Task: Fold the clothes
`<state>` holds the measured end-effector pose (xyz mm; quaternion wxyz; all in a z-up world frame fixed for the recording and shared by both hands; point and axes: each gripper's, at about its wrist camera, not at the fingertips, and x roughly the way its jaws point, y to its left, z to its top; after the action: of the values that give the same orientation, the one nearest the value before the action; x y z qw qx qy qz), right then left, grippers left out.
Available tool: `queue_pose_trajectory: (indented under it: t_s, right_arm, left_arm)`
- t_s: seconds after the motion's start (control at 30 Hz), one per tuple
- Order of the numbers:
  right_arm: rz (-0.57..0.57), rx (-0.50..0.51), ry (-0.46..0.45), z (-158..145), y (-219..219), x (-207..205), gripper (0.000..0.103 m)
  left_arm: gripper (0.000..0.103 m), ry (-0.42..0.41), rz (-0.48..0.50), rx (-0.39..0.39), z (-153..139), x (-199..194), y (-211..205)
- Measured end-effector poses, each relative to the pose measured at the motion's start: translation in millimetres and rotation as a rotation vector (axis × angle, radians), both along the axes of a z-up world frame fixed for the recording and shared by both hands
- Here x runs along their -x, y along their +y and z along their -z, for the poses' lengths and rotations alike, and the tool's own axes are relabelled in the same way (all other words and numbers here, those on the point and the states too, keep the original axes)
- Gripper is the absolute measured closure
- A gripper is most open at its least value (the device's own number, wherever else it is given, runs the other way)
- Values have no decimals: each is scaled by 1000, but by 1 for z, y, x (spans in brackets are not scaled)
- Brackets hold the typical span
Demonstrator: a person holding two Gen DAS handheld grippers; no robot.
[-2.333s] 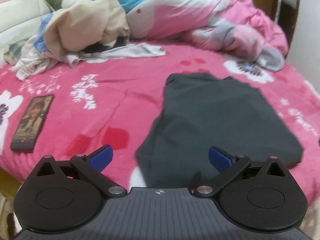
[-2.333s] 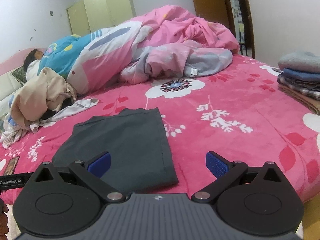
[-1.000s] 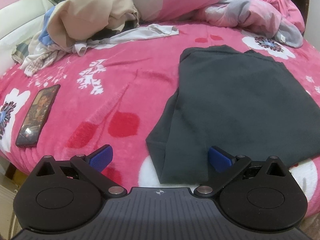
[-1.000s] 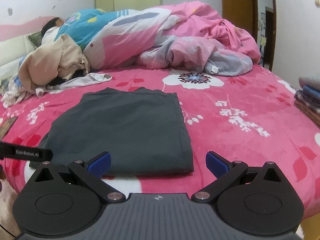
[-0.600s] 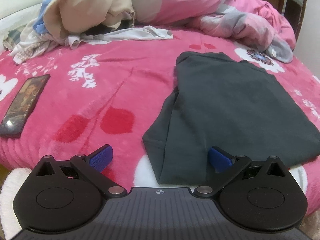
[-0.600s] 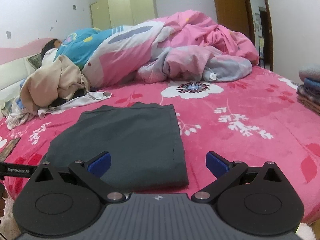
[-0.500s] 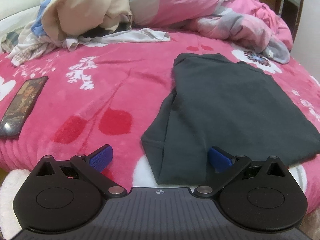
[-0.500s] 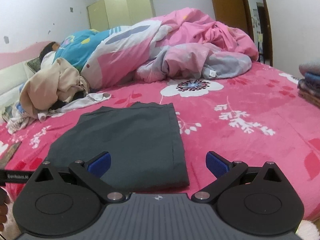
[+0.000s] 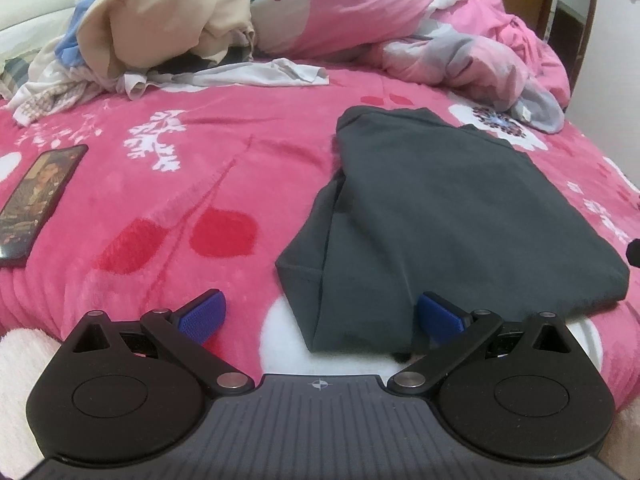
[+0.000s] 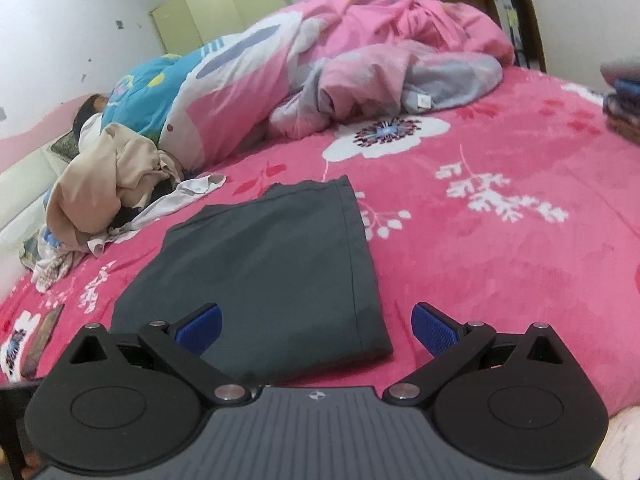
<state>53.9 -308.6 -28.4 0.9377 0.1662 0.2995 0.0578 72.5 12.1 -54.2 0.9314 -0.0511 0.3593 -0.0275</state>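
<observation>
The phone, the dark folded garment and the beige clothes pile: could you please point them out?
phone (image 9: 38,196), left wrist view, its screen.
dark garment (image 9: 440,208), left wrist view, top layer.
beige clothes pile (image 10: 96,188), right wrist view, front.

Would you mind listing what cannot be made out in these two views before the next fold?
- Dark garment: near hem hidden behind the left gripper in the left view; behind the right gripper in the right view.
- Folded stack: cut off by the right edge, blurred, right view.
- Phone: its near end cut off by the left edge, left view.
- Clothes pile: separate items overlap; count unclear.
</observation>
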Motion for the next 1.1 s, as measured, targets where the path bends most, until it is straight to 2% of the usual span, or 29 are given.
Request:
queue_pose_trajectory:
  t_s: [0.33, 0.6, 0.77, 0.83, 0.97, 1.1]
  right_arm:
    - [18, -35, -25, -8, -4, 9, 0]
    - [-43, -34, -85, -22, 13, 9, 0]
    - [-179, 6, -90, -31, 50, -3, 3]
    - [-256, 46, -86, -34, 77, -11, 10]
    - [-404, 129, -39, -35, 132, -30, 18]
    - [-480, 250, 33, -27, 186, -47, 19]
  left_arm:
    - [0, -26, 29, 29, 3, 14, 4]
    - [0, -152, 108, 64, 2, 29, 7]
    - [1, -240, 153, 82, 1, 35, 20]
    - [1, -270, 182, 78, 1, 39, 26]
    - [3, -302, 237, 79, 7, 46, 38]
    - [3, -311, 268, 58, 18, 47, 44]
